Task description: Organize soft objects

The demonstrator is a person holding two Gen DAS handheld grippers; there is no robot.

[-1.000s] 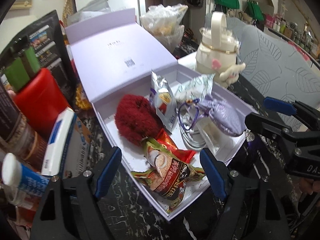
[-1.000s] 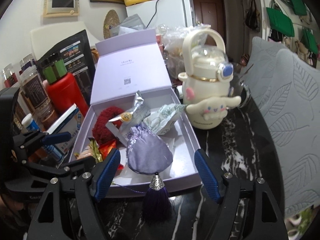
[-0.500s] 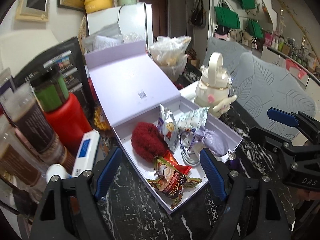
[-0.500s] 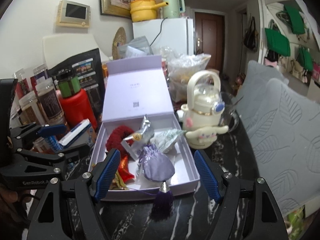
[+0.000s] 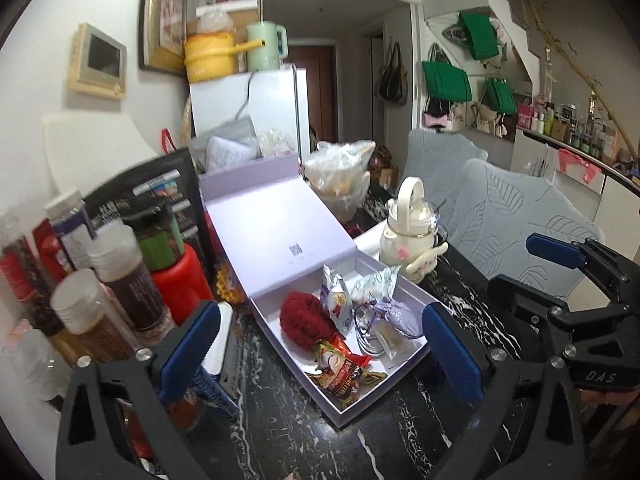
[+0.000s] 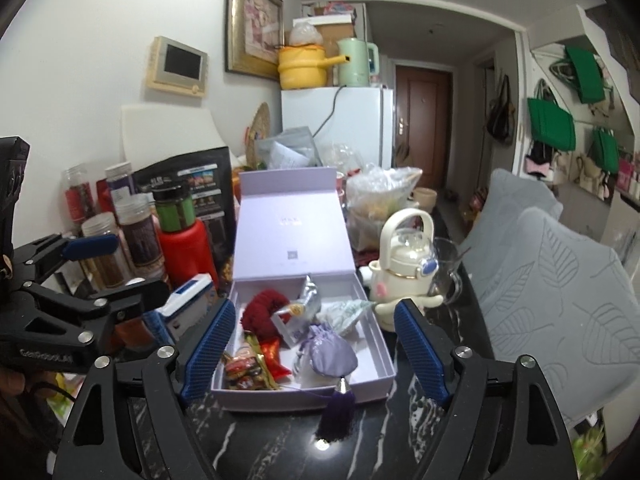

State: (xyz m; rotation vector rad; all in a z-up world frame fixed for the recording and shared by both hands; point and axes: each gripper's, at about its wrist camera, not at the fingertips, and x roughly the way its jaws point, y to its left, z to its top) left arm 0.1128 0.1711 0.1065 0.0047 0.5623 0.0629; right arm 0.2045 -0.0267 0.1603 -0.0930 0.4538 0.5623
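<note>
Inside one lavender box [image 6: 362, 390], one pouch [image 6: 331, 354], one scrunchie [image 6: 262, 312] (red), both jaws released, empty.

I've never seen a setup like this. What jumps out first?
An open lilac box sits mid-table, holding a fuzzy red scrunchie, snack packets and a lavender pouch whose dark tassel hangs over the front wall. Blue-padded claws frame it, open and empty: right claw, left claw.
</note>
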